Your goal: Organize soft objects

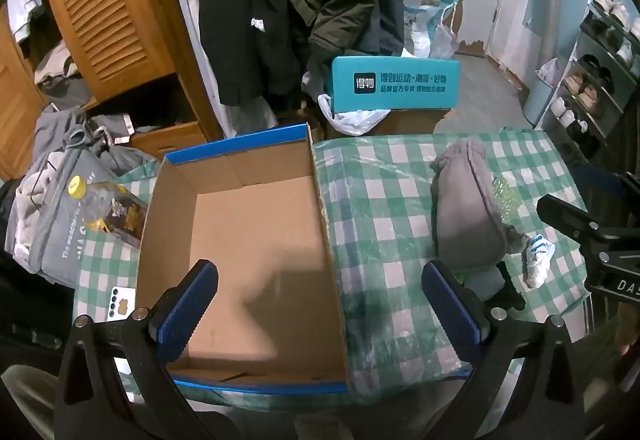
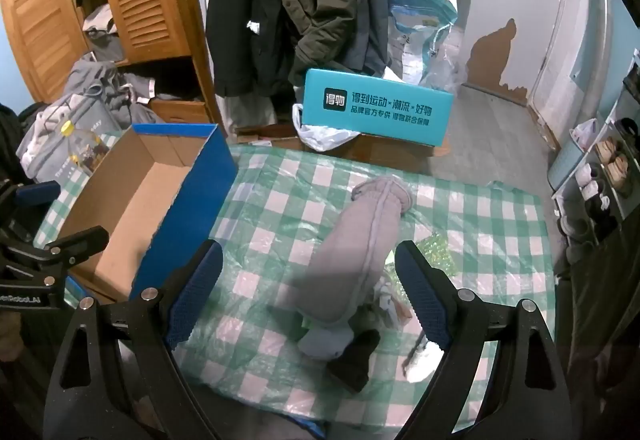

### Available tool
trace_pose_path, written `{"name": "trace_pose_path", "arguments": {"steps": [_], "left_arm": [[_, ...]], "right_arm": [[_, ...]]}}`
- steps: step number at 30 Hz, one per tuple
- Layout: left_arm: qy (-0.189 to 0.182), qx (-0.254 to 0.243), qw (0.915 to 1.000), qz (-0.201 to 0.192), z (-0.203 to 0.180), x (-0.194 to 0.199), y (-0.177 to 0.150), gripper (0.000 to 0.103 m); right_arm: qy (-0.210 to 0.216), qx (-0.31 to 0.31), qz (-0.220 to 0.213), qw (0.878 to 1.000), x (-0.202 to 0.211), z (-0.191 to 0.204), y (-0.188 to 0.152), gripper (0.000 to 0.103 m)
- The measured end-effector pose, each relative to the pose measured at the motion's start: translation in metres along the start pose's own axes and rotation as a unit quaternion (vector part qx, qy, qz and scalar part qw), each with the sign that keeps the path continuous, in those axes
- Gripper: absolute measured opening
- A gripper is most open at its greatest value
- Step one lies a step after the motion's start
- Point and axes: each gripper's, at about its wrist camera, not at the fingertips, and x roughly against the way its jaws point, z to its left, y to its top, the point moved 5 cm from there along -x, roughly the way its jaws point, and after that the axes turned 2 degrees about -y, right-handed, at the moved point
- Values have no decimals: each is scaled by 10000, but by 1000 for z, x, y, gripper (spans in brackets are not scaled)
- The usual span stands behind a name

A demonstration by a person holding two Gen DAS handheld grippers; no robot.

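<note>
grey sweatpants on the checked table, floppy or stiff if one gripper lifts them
Probably floppy: the grey sweatpants lie in a soft, loosely folded roll, so a pinch at one end would likely let it unroll and dangle. They look light, and may drag the small socks at the near end.

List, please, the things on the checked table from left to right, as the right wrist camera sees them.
Bottle with yellow cap → open cardboard box → long grey soft item → white sock. The small socks under the grey item overlap, so I leave them out.
</note>
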Motion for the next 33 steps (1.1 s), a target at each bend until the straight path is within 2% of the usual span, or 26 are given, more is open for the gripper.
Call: {"name": "trace_pose_path", "arguments": {"steps": [12, 14, 22, 33], "left_arm": [[23, -43, 9999, -94, -5, 4, 15, 103], [-2, -39, 9998, -182, -1, 7, 6, 103], [94, -70, 9995, -309, -2, 10, 6, 103], [56, -32, 9995, -316, 0, 10, 4, 103]], "right_arm": [[-10, 8, -39, 10000, 1, -2, 0, 87], [-10, 12, -39, 10000, 0, -2, 0, 87], [-11, 6, -42, 10000, 1, -2, 0, 87], [-4, 2, -44, 10000, 2, -3, 1, 87]]}}
